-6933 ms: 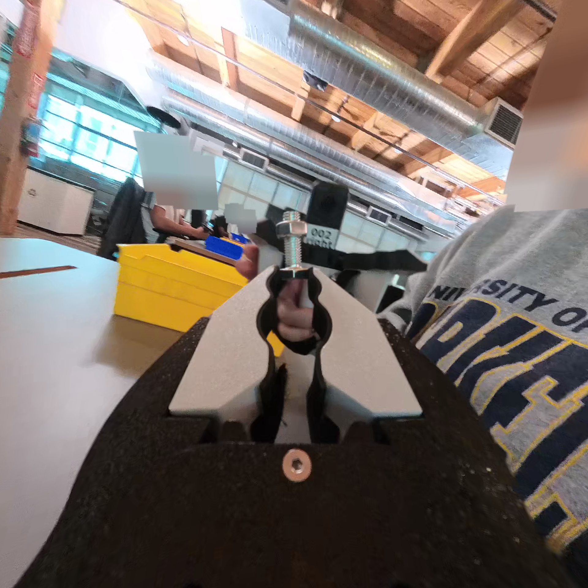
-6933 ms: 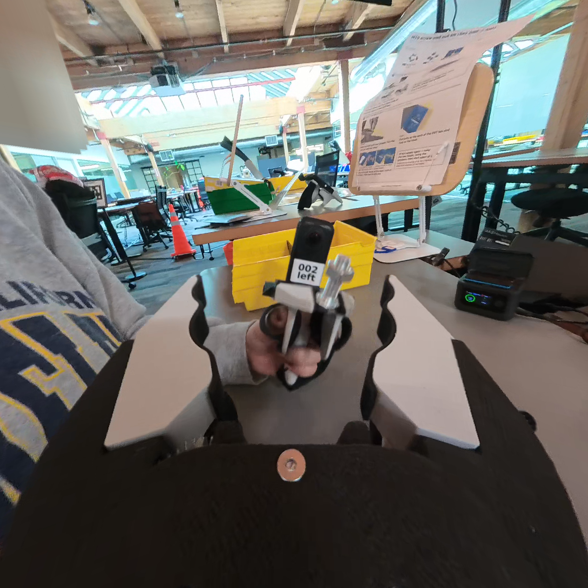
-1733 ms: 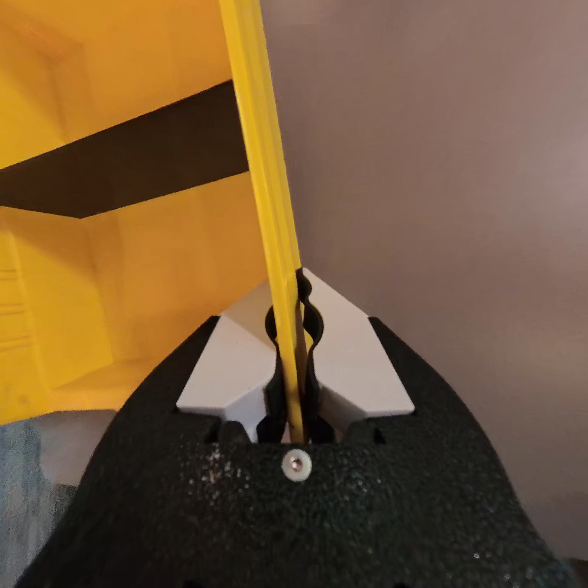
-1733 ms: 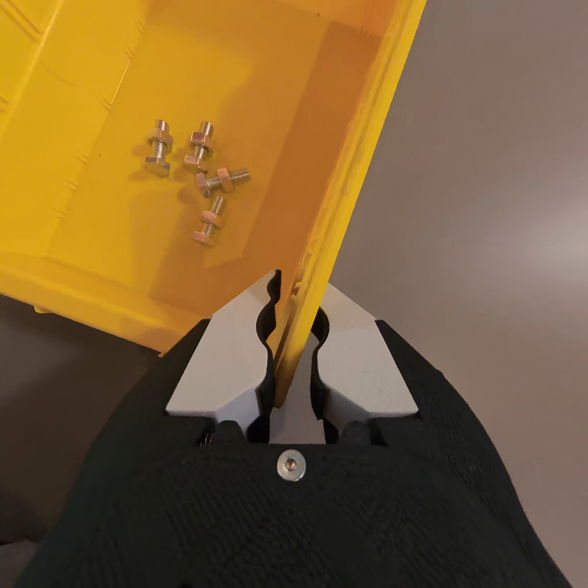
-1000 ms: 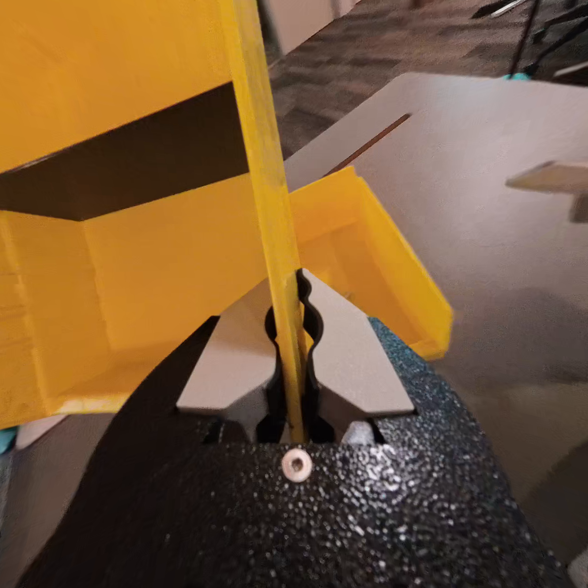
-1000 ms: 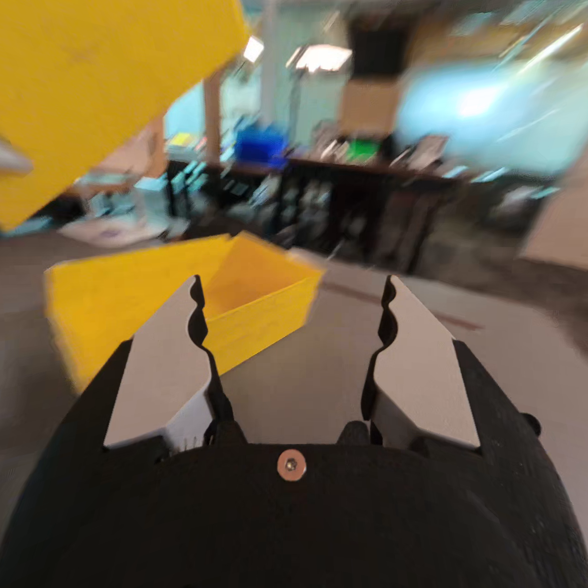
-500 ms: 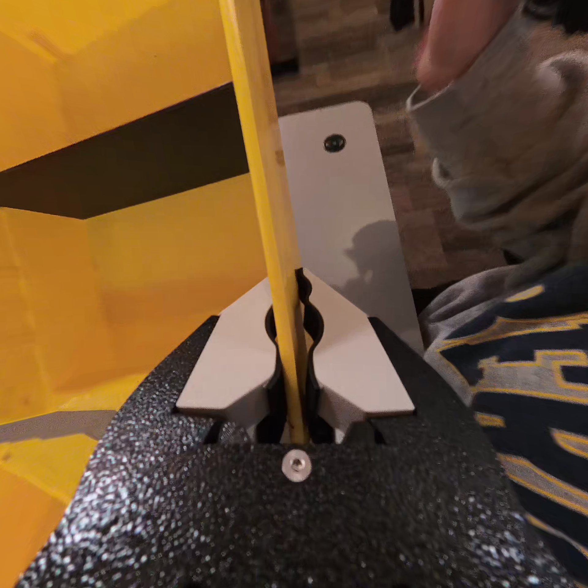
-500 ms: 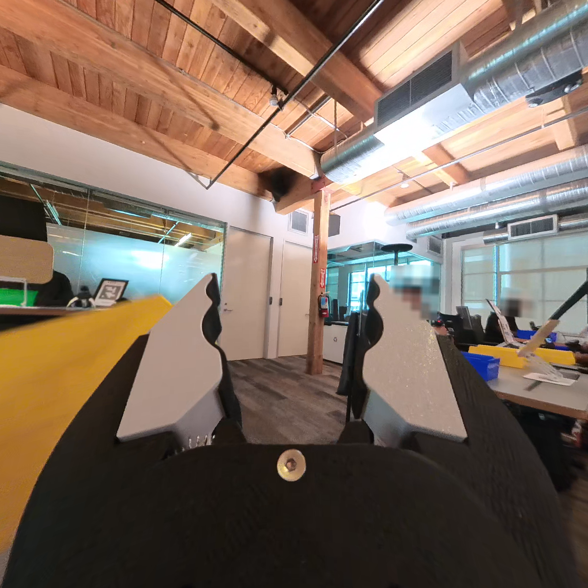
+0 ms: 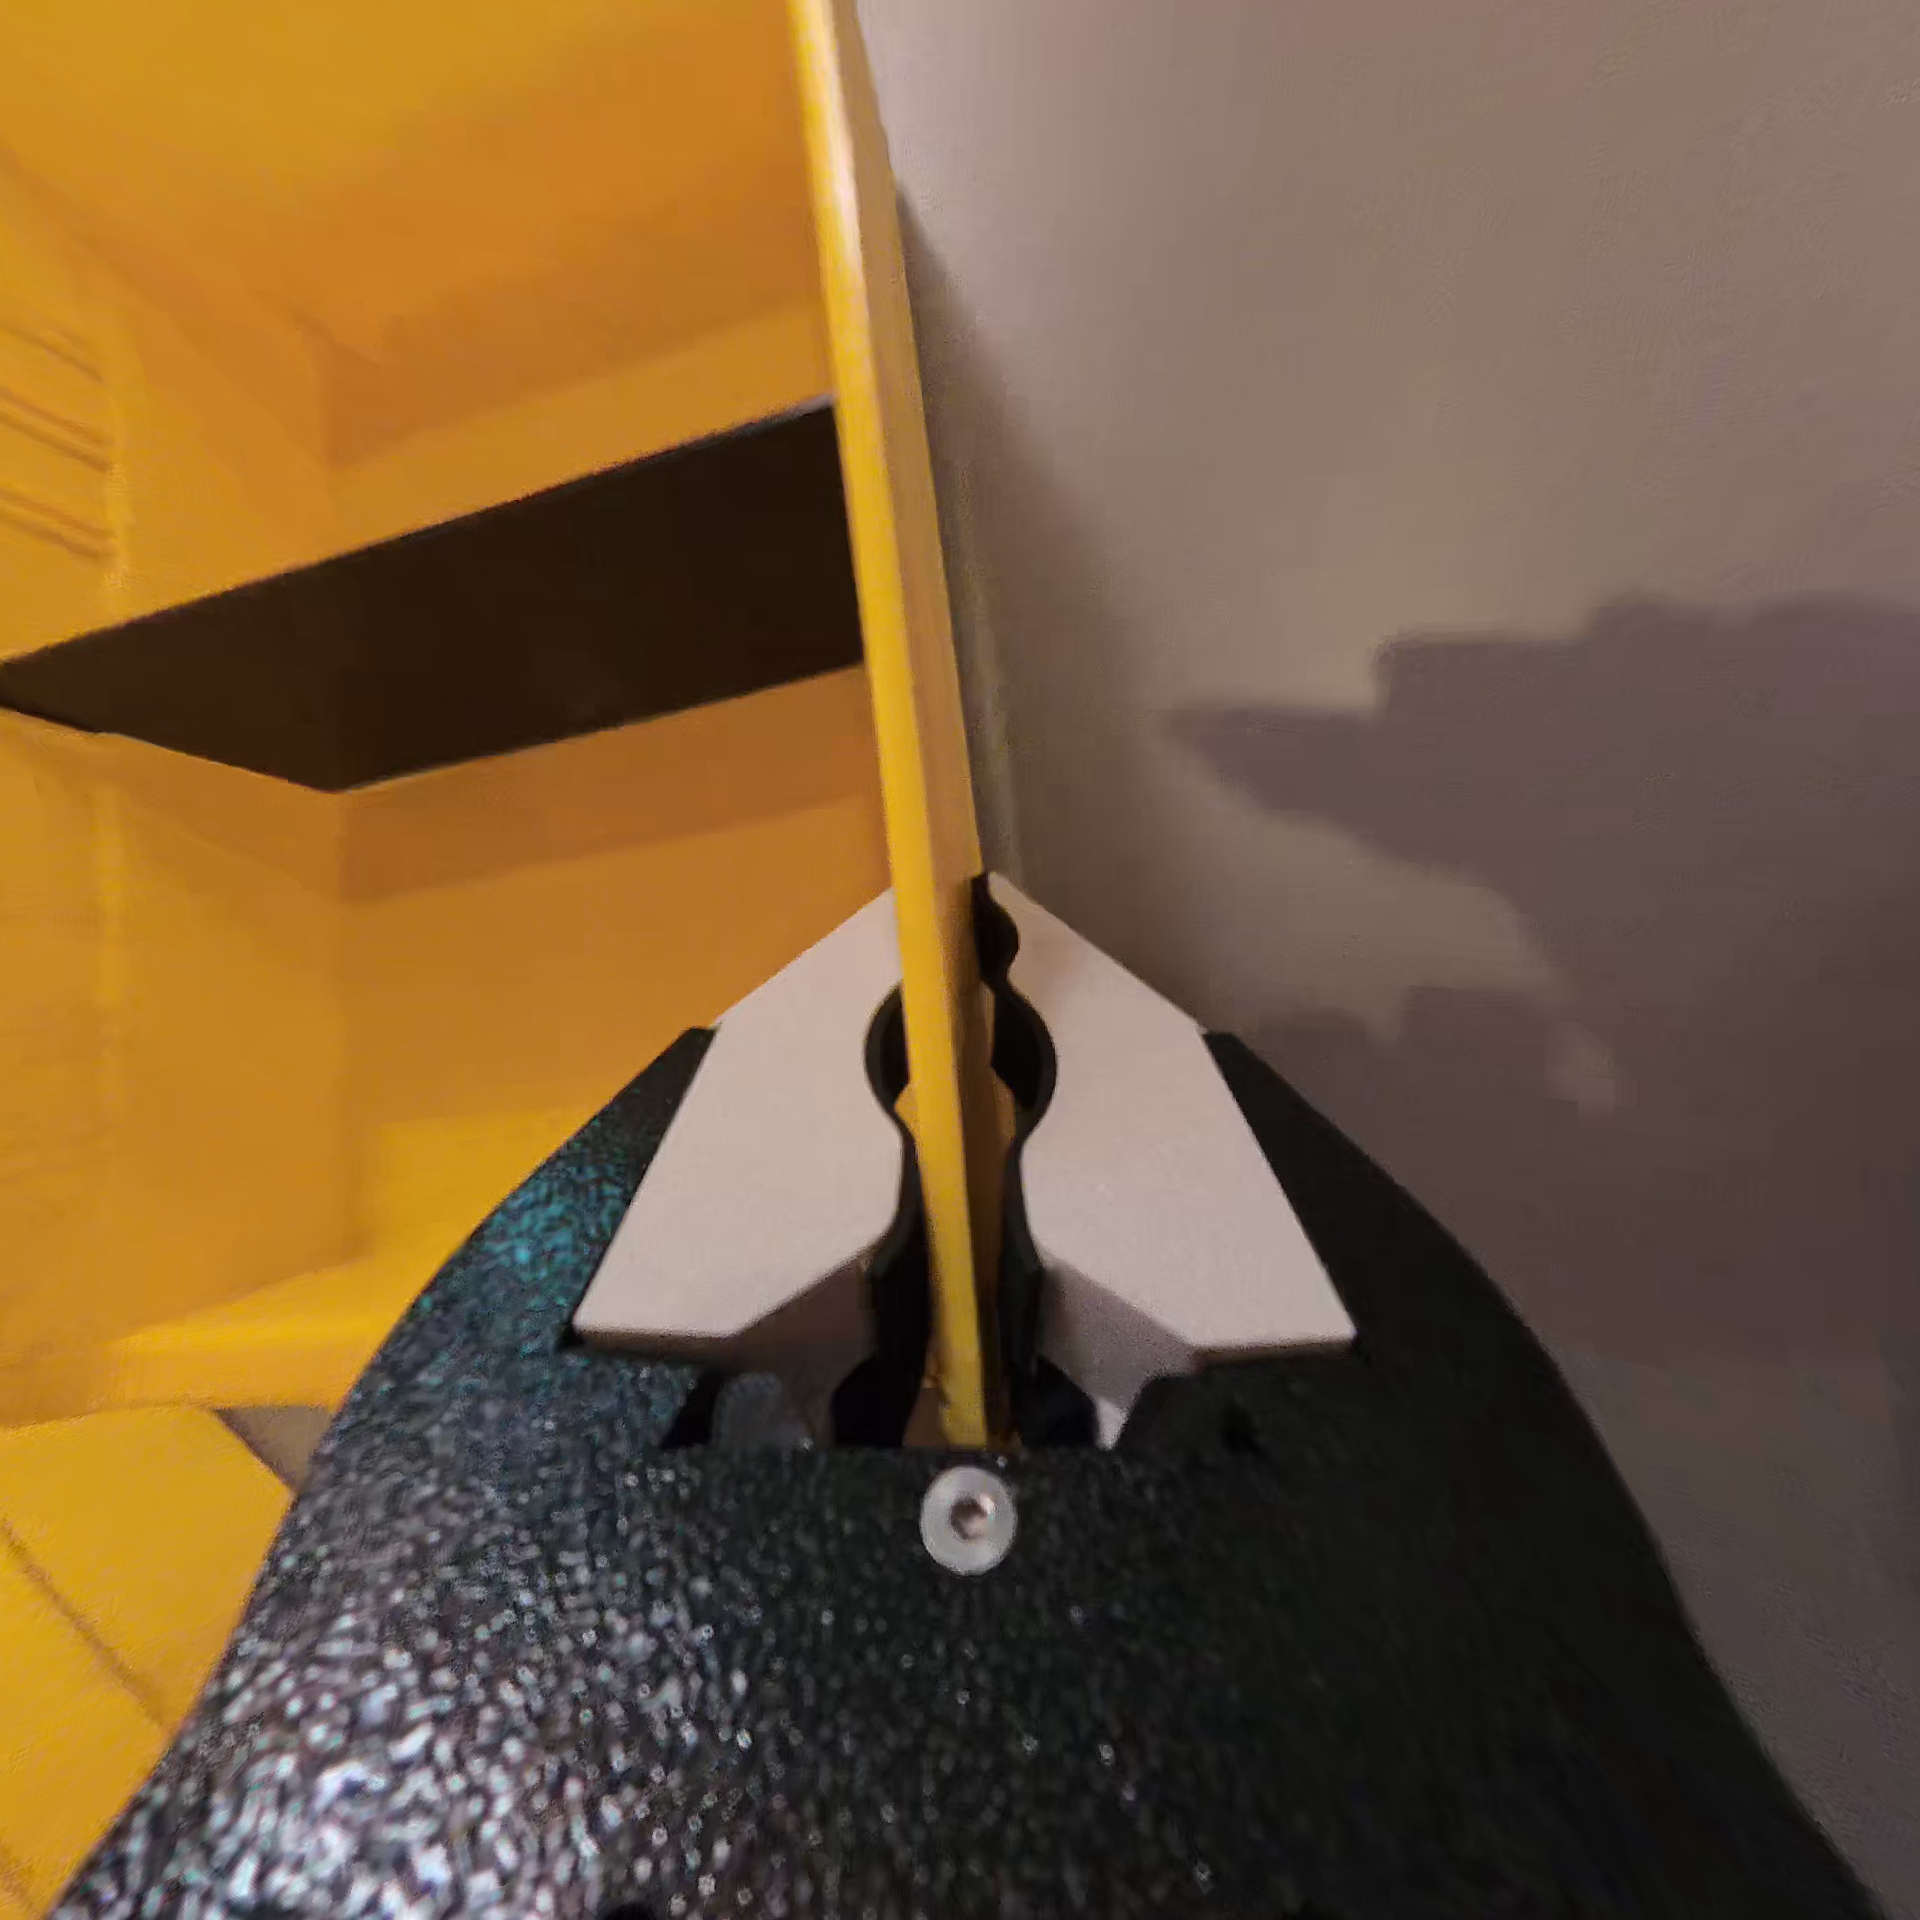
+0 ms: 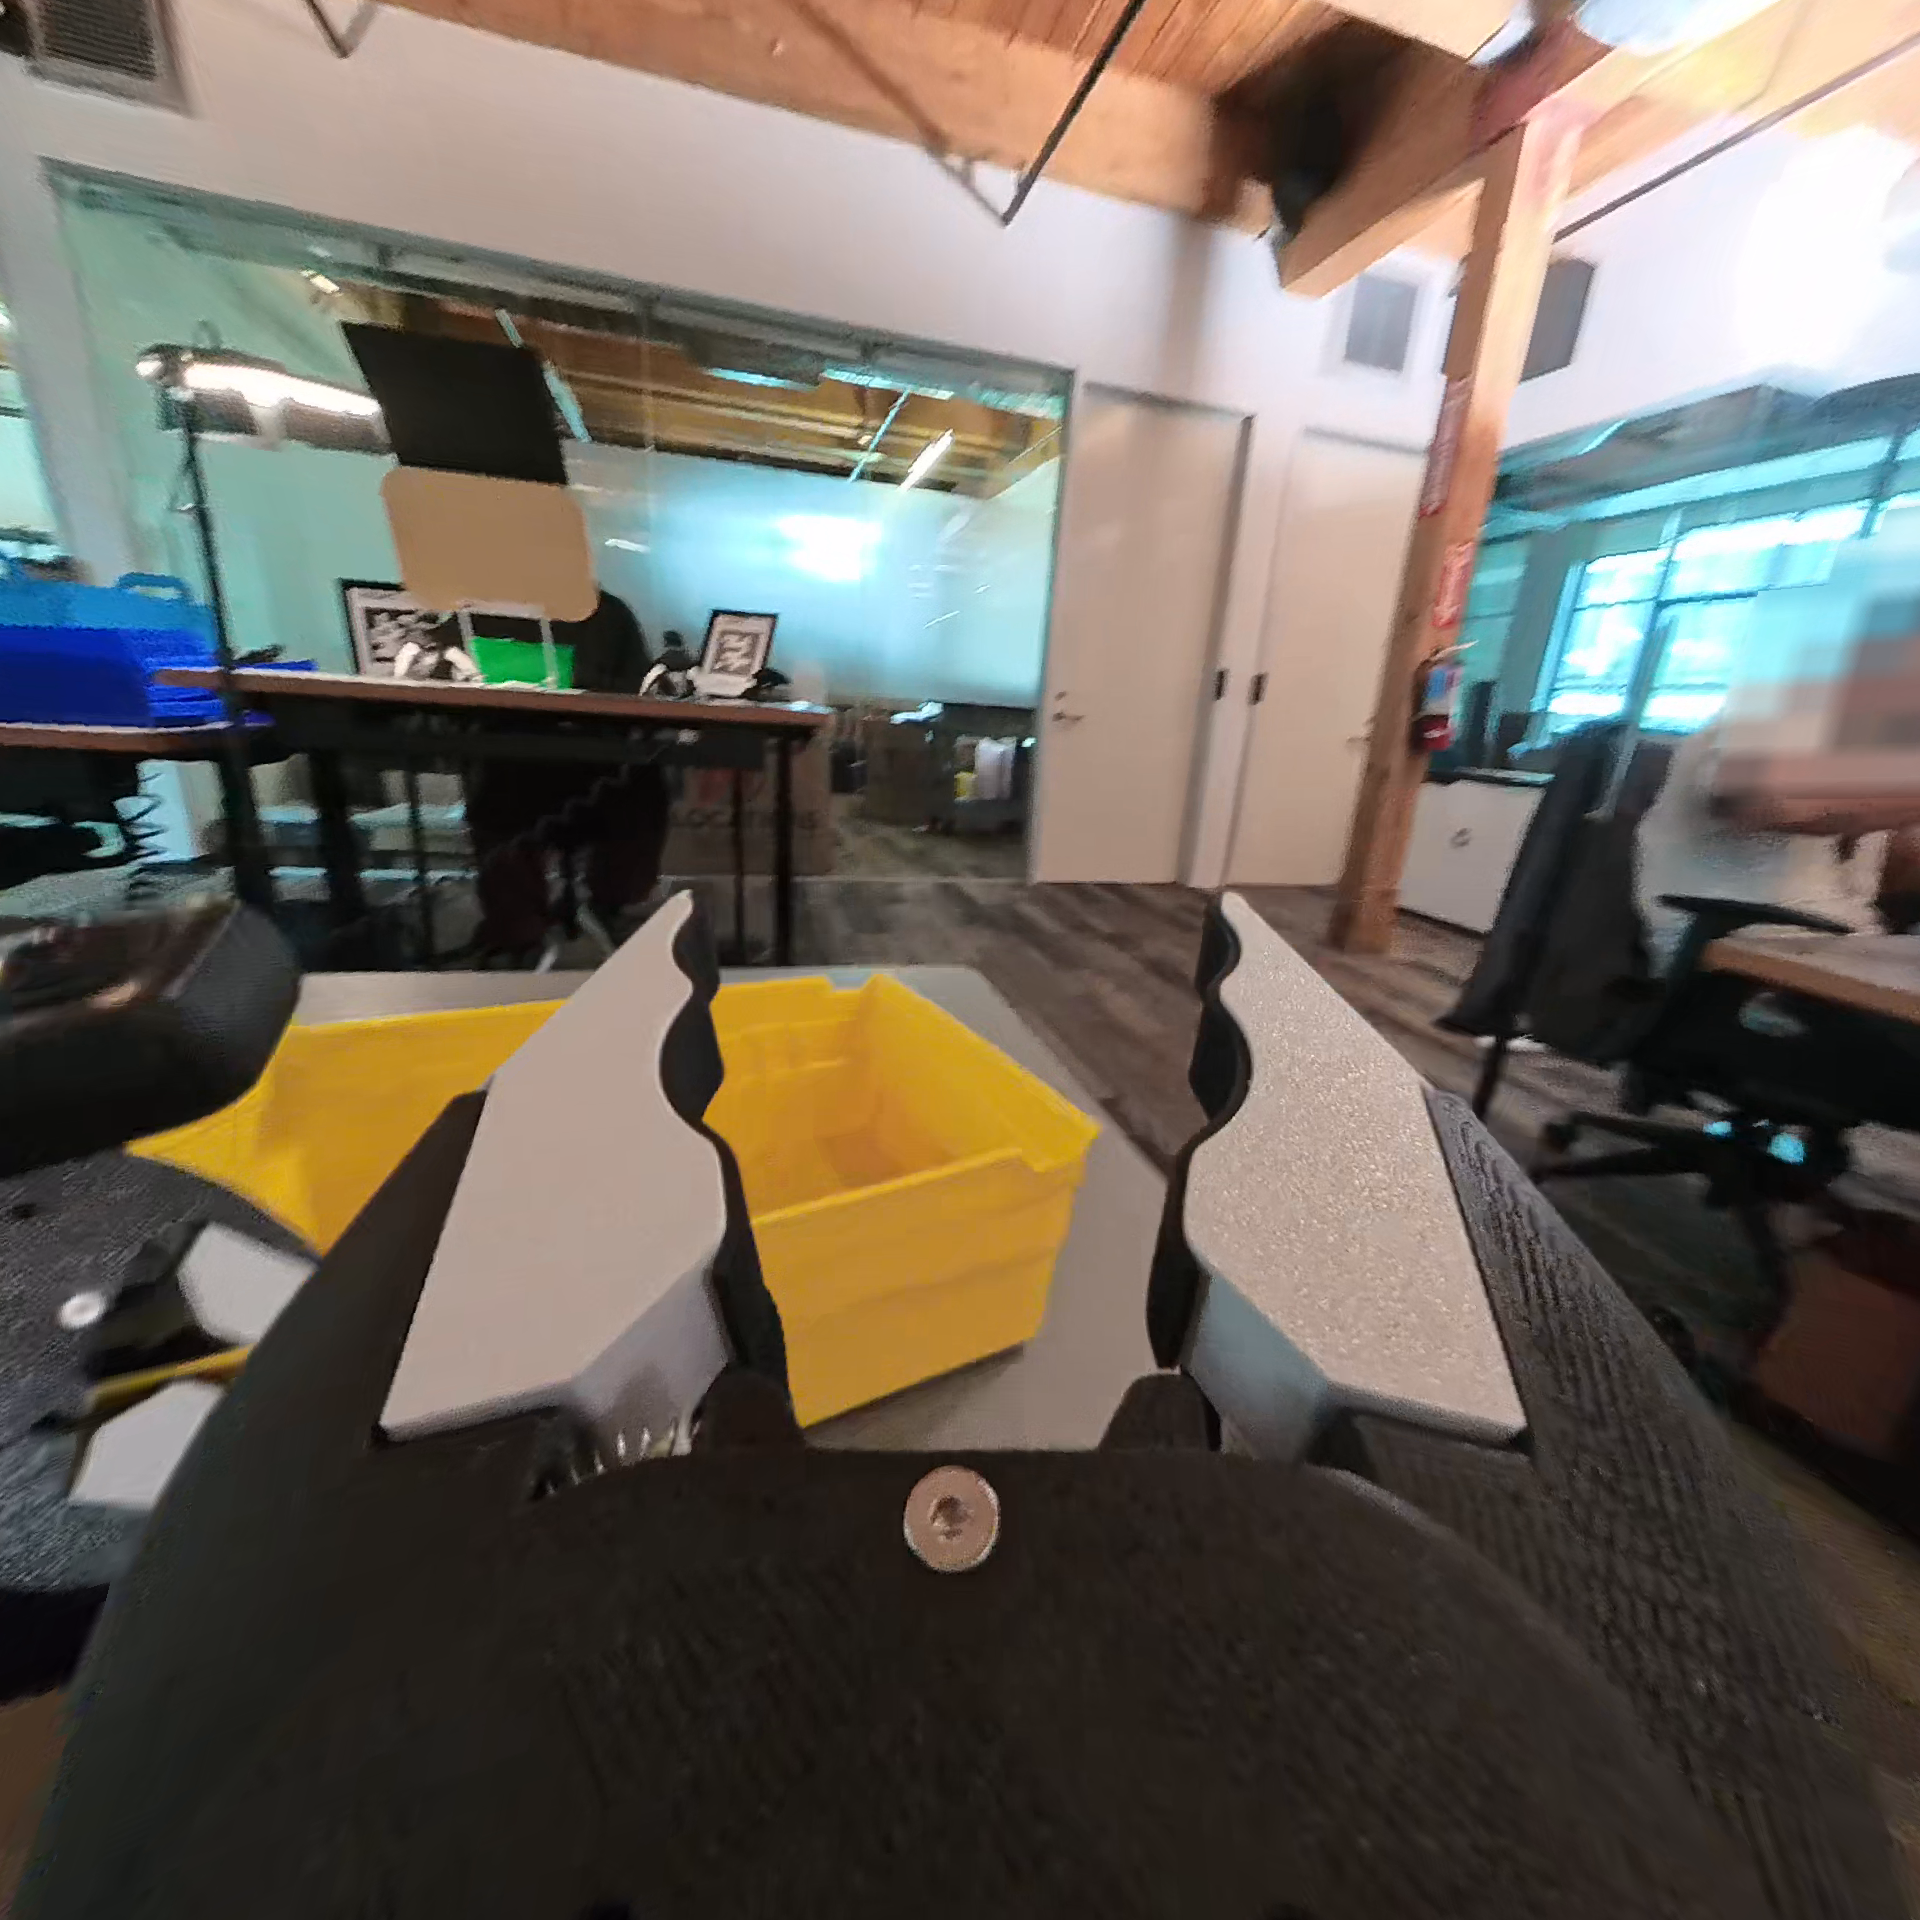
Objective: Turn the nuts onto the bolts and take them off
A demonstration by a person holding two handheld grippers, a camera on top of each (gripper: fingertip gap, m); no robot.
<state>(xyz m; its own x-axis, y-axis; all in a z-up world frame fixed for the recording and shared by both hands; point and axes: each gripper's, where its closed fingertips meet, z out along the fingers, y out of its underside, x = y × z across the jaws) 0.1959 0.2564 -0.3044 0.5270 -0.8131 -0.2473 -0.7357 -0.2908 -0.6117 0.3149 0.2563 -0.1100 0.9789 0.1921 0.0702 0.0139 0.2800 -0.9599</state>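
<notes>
No nuts or bolts show in either view. My left gripper (image 9: 945, 894) is shut on the thin side wall (image 9: 873, 520) of a yellow plastic bin (image 9: 416, 312), which fills the left half of the left wrist view. The wall runs between the jaws down to their base. My right gripper (image 10: 956, 904) is open and empty, above the near end of the grey table (image 10: 1039, 1382). An empty-looking yellow bin (image 10: 904, 1174) stands on the table beyond its fingers. The left gripper (image 10: 104, 1299) shows at the far left of the right wrist view, with a yellow edge in it.
The grey table top (image 9: 1455, 416) lies to the right of the held bin, with shadows on it. Past the table's far edge are the floor, a black office chair (image 10: 1662, 1039), desks with blue bins (image 10: 83, 665) and a wooden post (image 10: 1434, 623).
The left gripper has swung with the bin from facing a person's sleeve to facing the table top. The right gripper has tipped down from the ceiling to the table and stays open.
</notes>
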